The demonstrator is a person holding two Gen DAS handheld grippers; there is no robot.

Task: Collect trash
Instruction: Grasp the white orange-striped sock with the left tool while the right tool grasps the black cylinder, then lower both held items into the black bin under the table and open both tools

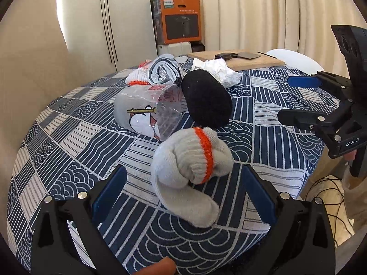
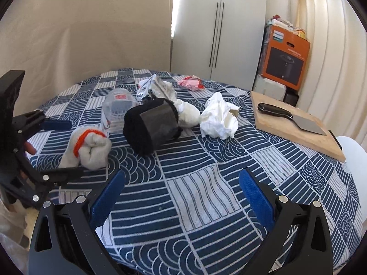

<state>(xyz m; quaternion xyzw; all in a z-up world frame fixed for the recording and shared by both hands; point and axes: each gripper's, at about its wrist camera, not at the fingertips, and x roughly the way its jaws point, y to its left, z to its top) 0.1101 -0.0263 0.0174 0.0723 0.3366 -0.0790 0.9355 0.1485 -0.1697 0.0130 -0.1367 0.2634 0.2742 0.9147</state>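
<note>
Around the crumpled tissue (image 2: 219,119) lie socks (image 2: 88,149), both grippers' fingers (image 2: 110,197) spread wide.

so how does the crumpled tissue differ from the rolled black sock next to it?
The crumpled tissue is white, the rolled black sock dark. The tissue is a ragged, creased wad; the sock is a compact, smooth-sided roll lying on its side. The tissue sits nearer the cutting board, the sock nearer the clear plastic cup. Both rest loose on the blue patterned tablecloth, with neither gripper touching them.

The patterned table (image 2: 206,194) carries rolled socks (image 2: 91,149), crumpled tissue (image 2: 218,119), possibly a plastic cup (image 2: 117,110), and a cutting board (image 2: 298,133).
</note>
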